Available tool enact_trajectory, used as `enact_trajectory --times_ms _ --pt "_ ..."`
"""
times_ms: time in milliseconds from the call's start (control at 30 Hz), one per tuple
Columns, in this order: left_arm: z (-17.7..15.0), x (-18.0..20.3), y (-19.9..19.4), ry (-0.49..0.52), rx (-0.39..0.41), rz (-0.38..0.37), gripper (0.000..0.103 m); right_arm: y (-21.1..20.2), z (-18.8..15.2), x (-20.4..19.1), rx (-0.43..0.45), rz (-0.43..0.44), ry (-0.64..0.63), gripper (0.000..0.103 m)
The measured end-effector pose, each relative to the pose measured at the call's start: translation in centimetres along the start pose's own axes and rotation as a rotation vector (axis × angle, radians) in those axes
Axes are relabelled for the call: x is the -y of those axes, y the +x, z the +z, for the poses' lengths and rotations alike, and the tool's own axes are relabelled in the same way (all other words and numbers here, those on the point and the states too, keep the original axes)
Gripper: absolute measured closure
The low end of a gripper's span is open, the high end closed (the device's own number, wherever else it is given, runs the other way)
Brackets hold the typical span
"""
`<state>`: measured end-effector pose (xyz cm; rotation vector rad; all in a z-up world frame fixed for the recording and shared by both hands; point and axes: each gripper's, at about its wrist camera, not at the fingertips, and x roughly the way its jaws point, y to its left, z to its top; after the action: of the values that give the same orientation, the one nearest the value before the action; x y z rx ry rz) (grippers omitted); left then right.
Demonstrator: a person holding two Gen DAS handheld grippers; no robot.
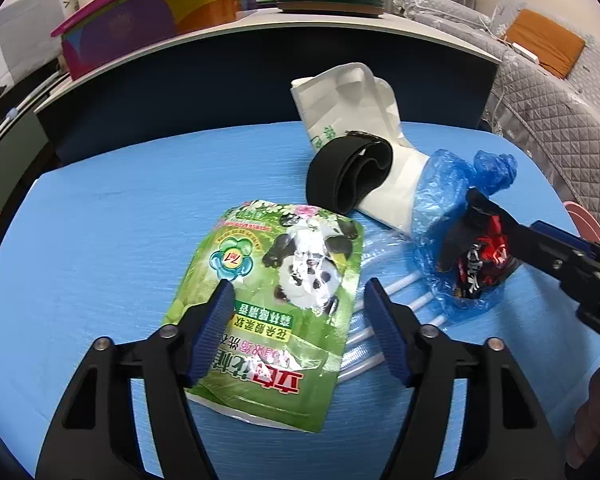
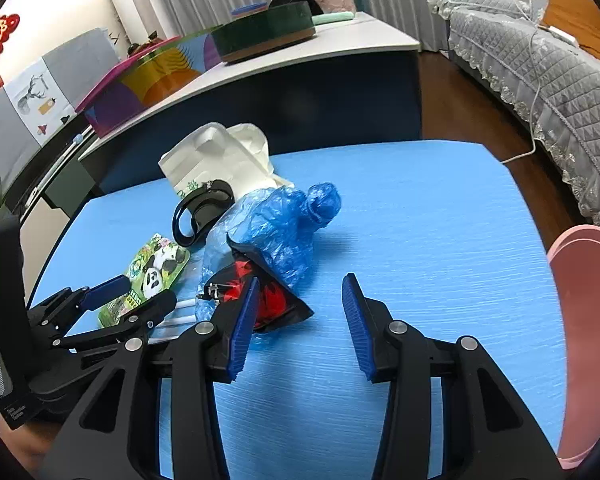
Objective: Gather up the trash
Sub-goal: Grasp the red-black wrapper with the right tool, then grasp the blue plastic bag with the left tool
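On the blue table (image 1: 100, 220) lay a green pouch (image 1: 276, 300) printed with a panda and Chinese characters. The left gripper (image 1: 300, 328) straddled it, angled downward, jaws apart. The right gripper (image 2: 300, 320) stood open beside a red-black wrapper (image 2: 268, 300).

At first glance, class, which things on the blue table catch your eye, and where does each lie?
The green panda pouch lies flat between the open left gripper. To its right, a crumpled blue plastic bag covers a red-and-black wrapper. Behind them a black strap rests against a white bag.
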<state>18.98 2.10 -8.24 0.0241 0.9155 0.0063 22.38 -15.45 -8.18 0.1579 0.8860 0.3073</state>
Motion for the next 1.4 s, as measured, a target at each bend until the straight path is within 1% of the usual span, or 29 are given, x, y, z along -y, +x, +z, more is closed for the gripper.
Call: enact_trajectory --times_ms 100,167,200,233,267,300,333,367,400,433,467,567,767,967,1100,1133,1233,1300,1400 --pt "0.1 0.1 0.0 0.006 -0.002 -0.016 0.047 0.3 -0.2 -0.3 -0.018 0.012 -0.012 0.060" --pt "0.1 0.2 -0.1 0.008 -0.005 -0.023 0.053 0.5 -0.3 -0.6 -0.037 0.019 -0.028 0.064" --pt "0.1 0.2 -0.2 0.010 -0.006 -0.027 0.055 0.6 -0.4 -0.7 -0.043 0.018 -0.036 0.068" --pt "0.1 0.3 -0.2 0.011 -0.008 -0.032 0.058 0.6 -0.5 -0.8 -0.047 0.018 -0.041 0.074" --pt "0.1 0.3 -0.2 0.013 -0.009 -0.035 0.063 0.5 -0.6 -0.9 -0.053 0.020 -0.049 0.077" --pt "0.0 0.4 -0.3 0.016 -0.010 -0.040 0.066 0.5 -0.6 -1.0 -0.055 0.022 -0.055 0.084" --pt "0.0 0.5 -0.3 0.017 -0.011 -0.044 0.072 0.4 -0.6 -1.1 -0.055 0.024 -0.062 0.090" --pt "0.0 0.5 -0.4 0.021 -0.011 -0.043 0.080 0.2 -0.6 -1.2 -0.050 0.023 -0.070 0.091" --pt "0.0 0.6 -0.5 0.025 -0.012 -0.040 0.085 0.0 -0.6 -1.4 -0.044 0.024 -0.079 0.095" --pt "0.0 0.6 -0.5 0.026 -0.017 -0.037 0.097 -0.3 -0.6 -1.5 -0.039 0.027 -0.086 0.098" --pt "0.0 0.5 -0.5 0.019 -0.022 -0.041 0.103 -0.6 -0.6 -1.6 -0.031 0.027 -0.091 0.099" --pt "0.0 -0.1 -0.9 -0.006 -0.012 -0.044 0.103 -1.4 -0.6 -1.9 -0.011 0.022 -0.103 0.101" --pt "0.4 -2.6 -2.4 -0.077 0.037 -0.041 0.103 -3.7 -0.2 -1.7 0.047 0.028 -0.091 0.101" --pt "0.3 -4.9 -3.1 -0.137 0.051 -0.022 0.103 -5.7 0.5 -1.2 0.113 0.029 -0.065 0.101" --pt "0.3 -5.9 -3.2 -0.165 0.055 -0.015 0.102 -6.3 0.6 -0.7 0.139 0.024 -0.050 0.101" --pt "0.3 -6.2 -3.1 -0.173 0.053 -0.017 0.101 -6.5 0.7 -0.6 0.148 0.026 -0.043 0.101" --pt "0.1 -6.4 -3.2 -0.179 0.054 -0.017 0.092 -7.2 0.9 -0.3 0.190 0.020 -0.029 0.101" --pt "0.2 -6.2 -3.3 -0.172 0.062 -0.022 0.091 -7.5 1.0 -0.2 0.209 0.001 -0.035 0.101" --pt "0.3 -6.0 -3.6 -0.168 0.075 -0.034 0.091 -7.6 1.0 0.1 0.213 -0.019 -0.029 0.101"
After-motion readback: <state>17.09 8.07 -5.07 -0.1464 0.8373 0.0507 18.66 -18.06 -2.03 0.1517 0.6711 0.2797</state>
